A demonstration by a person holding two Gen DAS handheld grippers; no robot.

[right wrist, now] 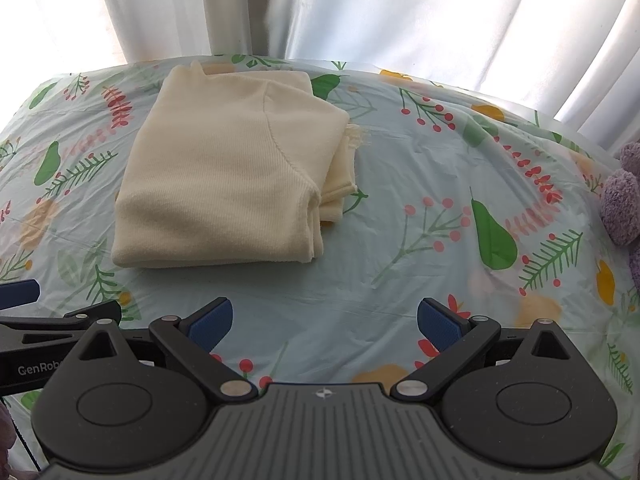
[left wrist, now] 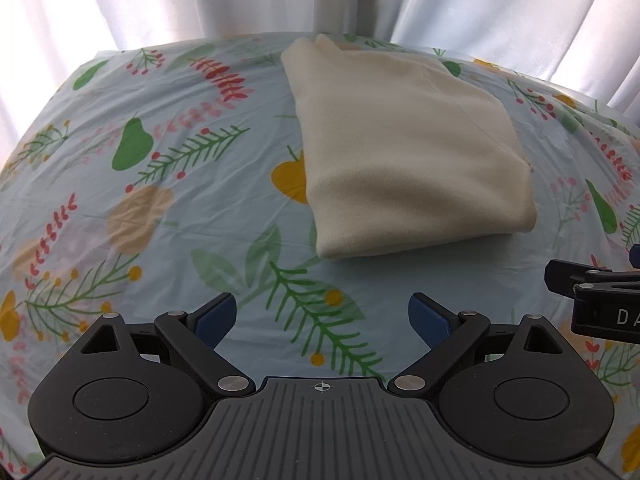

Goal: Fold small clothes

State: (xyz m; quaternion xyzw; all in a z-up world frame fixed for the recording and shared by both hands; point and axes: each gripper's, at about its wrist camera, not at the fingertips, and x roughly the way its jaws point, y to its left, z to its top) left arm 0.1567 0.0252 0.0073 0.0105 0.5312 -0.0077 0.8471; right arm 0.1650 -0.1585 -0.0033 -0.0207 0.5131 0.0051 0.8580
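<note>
Nearest the lens in each wrist view is a gripper with its blue-padded jaws spread apart and nothing between them: the left gripper (left wrist: 322, 318) and the right gripper (right wrist: 325, 320) both hang just above the tabletop (right wrist: 360, 300), which carries a pale blue cloth printed with leaves, pears and berries. The two grippers sit side by side, each showing at the edge of the other's view.

Beyond them lies the cream sweater (right wrist: 228, 176), already folded into a compact rectangular stack and resting flat on the cloth, touched by neither gripper. Its long axis runs away from the grippers toward the curtain. It lies ahead and slightly right of the left gripper, ahead and to the left of the right gripper, so it sits roughly between the two lines of approach; neither is clearly nearer. The near edge is a smooth rounded fold; the layered loose edges face right, with a cuff or hem (right wrist: 340, 184) protruding there.

No object stands between grippers and sweater. At the right margin a purple fluffy item (right wrist: 624, 196) rests well apart from it. White curtains (right wrist: 400, 12) close the background. The fold appears essentially complete.
</note>
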